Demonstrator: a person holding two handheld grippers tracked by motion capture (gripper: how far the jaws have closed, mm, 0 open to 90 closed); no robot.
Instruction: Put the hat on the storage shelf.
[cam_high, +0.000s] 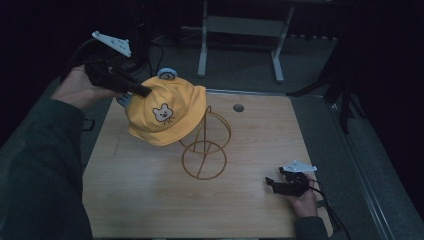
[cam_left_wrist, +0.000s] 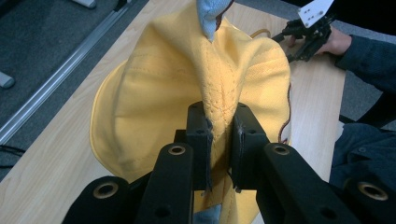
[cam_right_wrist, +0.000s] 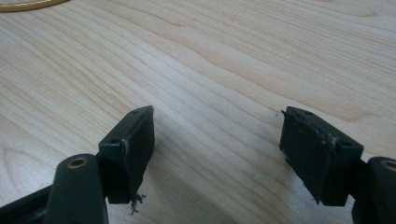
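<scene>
High view. The gold wire stand (cam_high: 205, 150) sits near the middle of the wooden table (cam_high: 150, 200) and serves as landmark. A yellow child's hat (cam_high: 165, 110) with a bear face hangs over the stand's upper left, its brim just above the stand's ring base. The left gripper (cam_high: 142, 91) comes in from the stand's far left side, jaws clenched on the hat's crown next to a blue ear. The right gripper (cam_high: 272, 182) rests low on the table to the stand's near right, close to the table's right edge and well apart from the hat. Bare tabletop lies in front of the stand and to its left; a round hole (cam_high: 238, 107) lies beyond the stand near the far edge.

Left gripper view. The left gripper (cam_left_wrist: 219, 126) grasps a pinched fold of the yellow child's hat (cam_left_wrist: 154, 93) along a seam; the brim spreads out left and right over the wooden table (cam_left_wrist: 56, 154). The table's left edge runs diagonally, with grey floor beyond. The right gripper (cam_left_wrist: 292, 39) shows beyond the hat, at upper right.

Right gripper view. The right gripper (cam_right_wrist: 217, 135) stands with jaws spread wide, nothing between them, bare wooden table (cam_right_wrist: 224, 56) beneath. An arc of the gold wire stand (cam_right_wrist: 28, 4) shows at the top left corner, well apart.
</scene>
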